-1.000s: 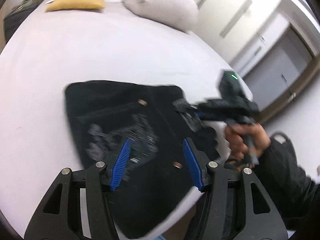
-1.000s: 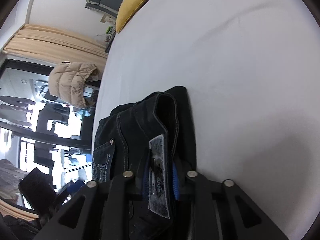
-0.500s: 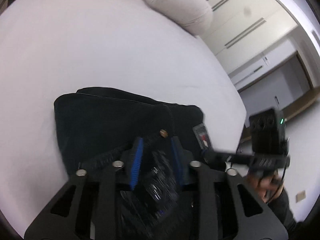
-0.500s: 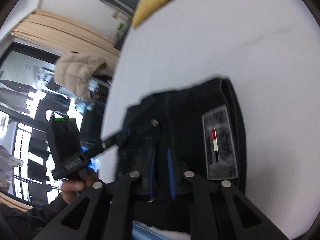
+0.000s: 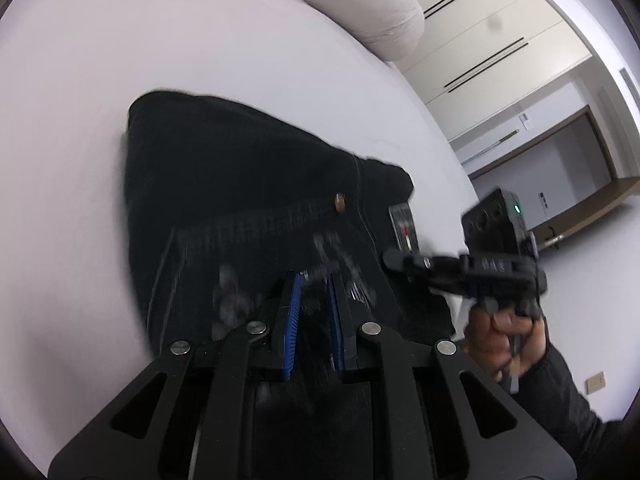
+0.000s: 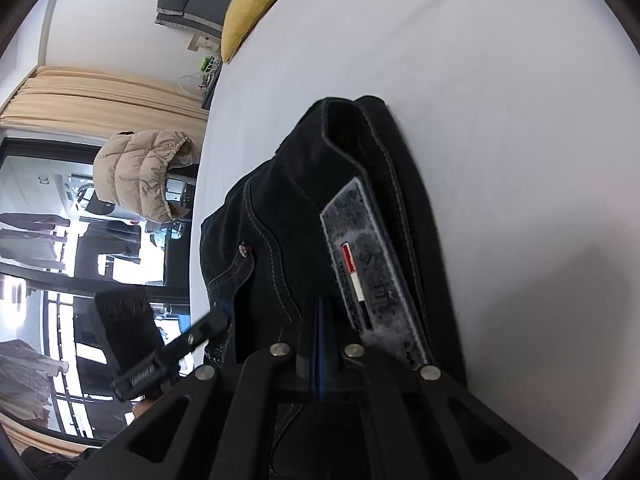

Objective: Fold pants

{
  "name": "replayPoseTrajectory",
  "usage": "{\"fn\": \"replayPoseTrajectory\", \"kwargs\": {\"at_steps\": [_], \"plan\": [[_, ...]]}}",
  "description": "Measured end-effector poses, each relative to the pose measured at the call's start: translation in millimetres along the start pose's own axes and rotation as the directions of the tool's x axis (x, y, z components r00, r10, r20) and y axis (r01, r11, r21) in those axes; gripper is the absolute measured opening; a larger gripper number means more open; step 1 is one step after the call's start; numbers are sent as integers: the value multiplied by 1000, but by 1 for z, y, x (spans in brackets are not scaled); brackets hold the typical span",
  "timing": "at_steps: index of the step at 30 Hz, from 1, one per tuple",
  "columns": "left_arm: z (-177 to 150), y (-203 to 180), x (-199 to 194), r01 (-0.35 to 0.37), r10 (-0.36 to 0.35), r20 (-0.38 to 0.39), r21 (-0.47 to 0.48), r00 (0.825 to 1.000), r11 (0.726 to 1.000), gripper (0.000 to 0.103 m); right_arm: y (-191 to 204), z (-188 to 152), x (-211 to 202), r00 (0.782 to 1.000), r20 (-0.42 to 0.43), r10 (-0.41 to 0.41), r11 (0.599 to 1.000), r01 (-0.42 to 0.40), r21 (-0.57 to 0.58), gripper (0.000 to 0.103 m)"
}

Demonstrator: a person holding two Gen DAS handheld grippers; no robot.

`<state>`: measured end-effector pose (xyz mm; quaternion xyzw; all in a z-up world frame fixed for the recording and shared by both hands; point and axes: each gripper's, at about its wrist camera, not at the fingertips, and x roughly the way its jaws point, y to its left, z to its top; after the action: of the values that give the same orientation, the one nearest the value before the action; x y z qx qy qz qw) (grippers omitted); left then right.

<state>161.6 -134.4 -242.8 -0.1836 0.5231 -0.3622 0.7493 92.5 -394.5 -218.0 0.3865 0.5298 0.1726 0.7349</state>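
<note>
Denim pants [image 5: 240, 200], dark and stitched, pinched by left claw [image 5: 314, 304] and right claw [image 6: 320, 332].

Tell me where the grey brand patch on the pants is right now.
The grey brand patch sits on the waistband of the pants, just right of the right gripper in the right wrist view, on the white bed.

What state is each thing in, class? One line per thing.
pants: folded on the bed, near edge gripped.
left gripper: shut on the pants.
right gripper: shut on the pants.
bed: smooth white sheet.
yellow pillow: lying at bed's far edge.
</note>
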Motion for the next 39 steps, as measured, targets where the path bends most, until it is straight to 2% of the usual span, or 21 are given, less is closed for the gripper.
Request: {"fn": "replayPoseTrajectory", "kwargs": {"at_steps": [8, 16, 17, 18, 19, 21, 23, 26, 27, 29, 30, 33, 37, 39], "plan": [[-66, -18, -45, 25, -26, 8, 103, 1000, 994, 13, 0, -6, 1, 1000, 14, 0, 1000, 0, -1, 0], [-93, -29, -57, 31, -31, 0, 136, 1000, 990, 13, 13, -11, -5, 999, 27, -24, 1000, 25, -11, 0], [-94, -30, -62, 28, -28, -2, 136, 1000, 990, 13, 18, -12, -9, 999, 26, -37, 999, 38, -23, 2], [-94, -29, -68, 19, -19, -1, 138, 1000, 990, 13, 23, -13, -15, 999, 27, -44, 998, 45, -38, 13], [-93, -28, -73, 3, -3, 5, 137, 1000, 991, 13, 28, -14, -24, 998, 44, -36, 998, 39, -55, 23], [-86, -21, -86, -63, 60, 37, 101, 998, 993, 14, 36, -15, -43, 996, 89, -3, 997, 10, -82, 56], [-74, -7, -93, -94, 92, 61, 37, 994, 995, 14, 41, -13, -64, 988, 153, -3, 994, 20, -107, 66], [-53, 10, -90, -135, 137, 57, -36, 989, 990, 14, 35, -1, -74, 983, 176, -48, 993, 66, -102, 67], [-45, 12, -84, -141, 143, 47, -52, 989, 989, 14, 31, 3, -72, 984, 165, -66, 993, 81, -87, 67], [-29, 14, -73, -110, 112, 33, -65, 993, 992, 14, 23, 10, -63, 988, 126, -93, 993, 101, -58, 67], [-21, 13, -64, -123, 124, 17, -70, 992, 990, 14, 18, 12, -56, 990, 97, -102, 993, 108, -51, 67], [-9, 6, -48, -154, 153, -17, -39, 988, 987, 14, 8, 16, -38, 993, 38, -110, 993, 111, -28, 67], [1, 1, -38, -215, 215, -42, 4, 976, 977, 14, 8, 19, -27, 996, 15, -92, 995, 92, -35, 67], [6, 0, -35, -233, 233, -49, 12, 971, 972, 20, 13, 19, -22, 995, -3, -97, 994, 97, -50, 67]]}}
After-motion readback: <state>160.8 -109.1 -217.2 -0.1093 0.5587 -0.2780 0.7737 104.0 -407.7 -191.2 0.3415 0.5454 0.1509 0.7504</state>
